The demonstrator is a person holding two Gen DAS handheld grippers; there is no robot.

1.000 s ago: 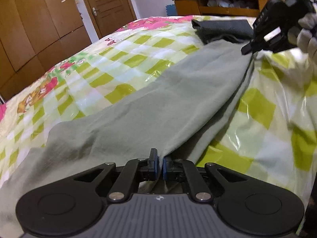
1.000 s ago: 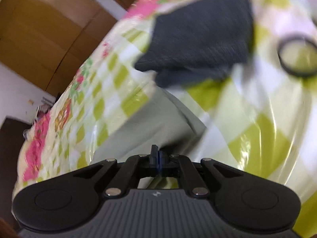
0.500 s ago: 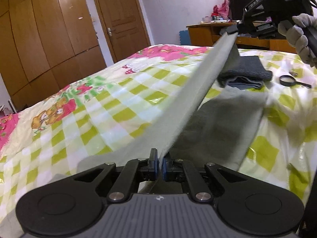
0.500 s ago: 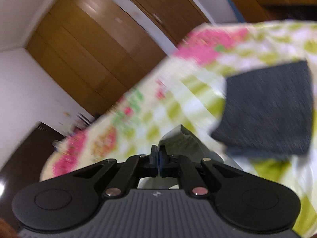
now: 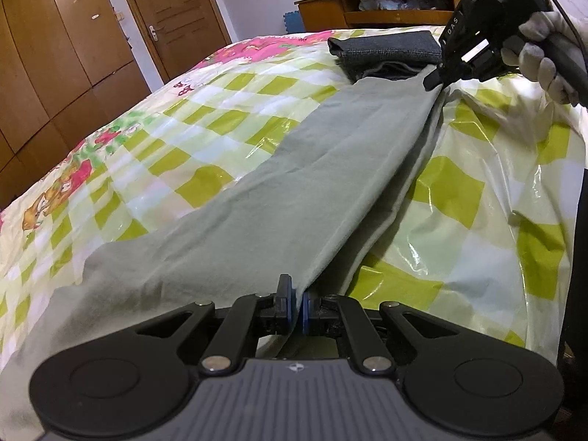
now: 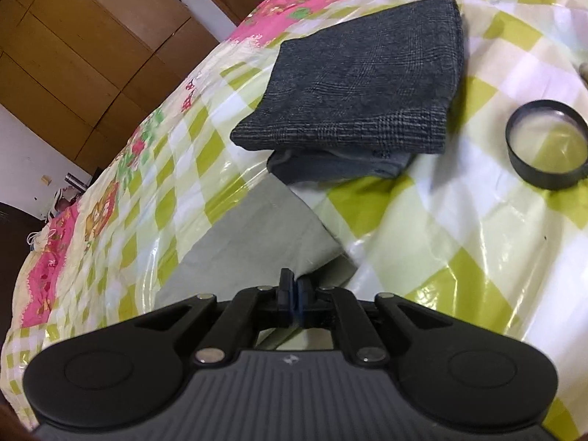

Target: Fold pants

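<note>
Pale grey-green pants [image 5: 294, 183] lie lengthwise on the checked bed cover [image 5: 477, 183], folded along their length with a lower layer showing at the right edge. My left gripper [image 5: 297, 303] is shut on the near end of the fabric. At the far end my right gripper [image 5: 433, 82], held by a gloved hand, pinches the pants' corner. In the right wrist view its jaws [image 6: 294, 296] are opening slightly, with the pants' edge [image 6: 257, 235] still between the pads.
A stack of folded dark grey clothes [image 6: 360, 84] lies just beyond the pants' far end. A black-rimmed magnifying lens [image 6: 545, 143] rests on the cover to its right. A wooden wardrobe [image 5: 55, 55], a door and a desk stand beyond the bed.
Half a second ago the pants were stretched taut in the air between both grippers. Now both ends have come back down and the fabric lies flat on the bed.
</note>
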